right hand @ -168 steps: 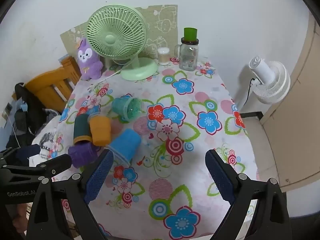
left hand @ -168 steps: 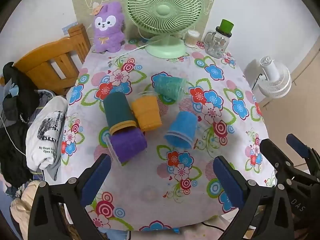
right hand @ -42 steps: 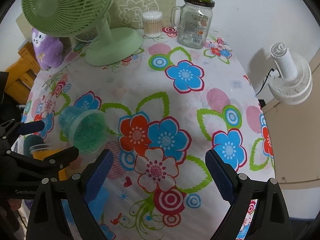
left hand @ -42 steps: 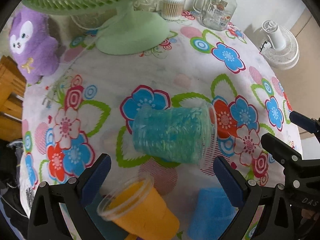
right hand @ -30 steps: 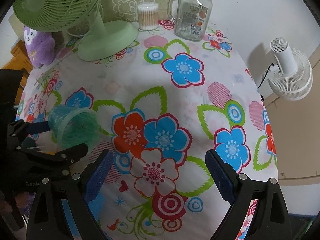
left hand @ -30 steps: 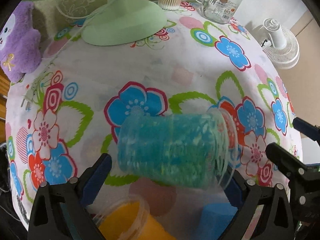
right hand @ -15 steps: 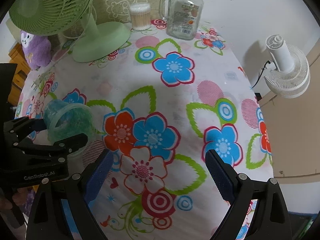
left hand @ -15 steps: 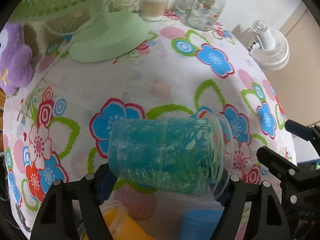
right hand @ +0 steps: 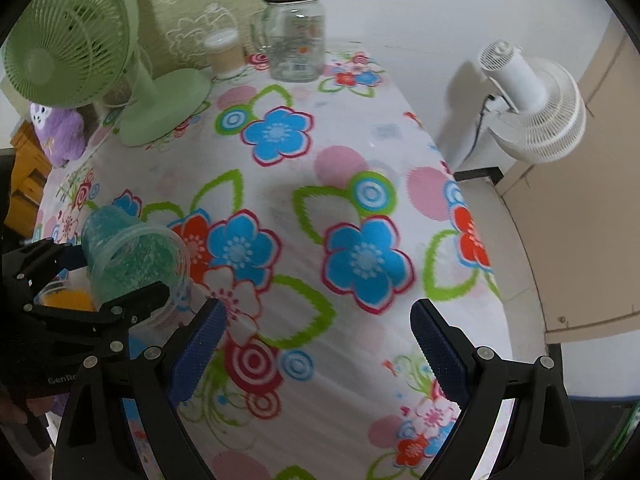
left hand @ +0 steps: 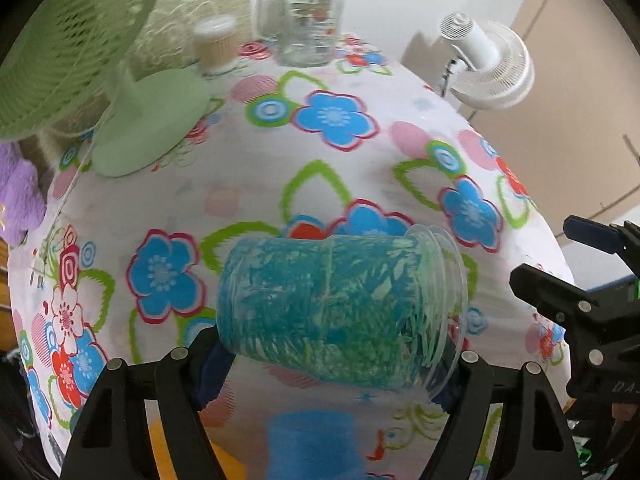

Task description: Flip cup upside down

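Left gripper (left hand: 336, 364) is clamped on the teal cup (left hand: 332, 312), sideways above the tablecloth (left hand: 248, 184); roll slowly, rim down. Right gripper (right hand: 318, 344) hangs apart.

I see a table (right hand: 360, 152) under a white cloth printed with bright flowers. On it at about eleven o'clock stands the green fan (right hand: 160, 100) on its round base, with a purple plush toy (right hand: 60, 132) beside it at ten. At twelve sit a glass jar (right hand: 296, 40) and a small white-lidded container (right hand: 224, 56).
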The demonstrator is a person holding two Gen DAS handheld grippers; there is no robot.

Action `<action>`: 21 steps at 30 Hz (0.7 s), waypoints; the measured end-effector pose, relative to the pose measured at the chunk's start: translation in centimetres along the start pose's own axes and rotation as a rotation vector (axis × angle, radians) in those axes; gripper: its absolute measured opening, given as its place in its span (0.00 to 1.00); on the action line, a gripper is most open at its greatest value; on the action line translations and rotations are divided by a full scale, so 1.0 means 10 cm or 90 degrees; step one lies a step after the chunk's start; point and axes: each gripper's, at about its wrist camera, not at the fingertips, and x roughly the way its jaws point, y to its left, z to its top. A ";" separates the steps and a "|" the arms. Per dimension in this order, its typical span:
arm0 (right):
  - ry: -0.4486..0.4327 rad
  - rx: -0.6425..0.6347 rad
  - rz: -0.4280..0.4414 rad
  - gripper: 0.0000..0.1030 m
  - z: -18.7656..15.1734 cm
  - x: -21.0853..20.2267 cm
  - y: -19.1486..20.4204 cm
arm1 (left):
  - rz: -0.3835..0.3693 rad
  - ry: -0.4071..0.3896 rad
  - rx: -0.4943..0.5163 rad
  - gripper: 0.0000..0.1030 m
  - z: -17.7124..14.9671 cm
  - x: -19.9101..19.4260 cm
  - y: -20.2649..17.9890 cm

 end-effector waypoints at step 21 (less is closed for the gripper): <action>0.026 0.057 -0.021 0.92 -0.72 -0.15 -0.78 | -0.009 0.056 0.178 0.78 -0.51 0.31 -1.14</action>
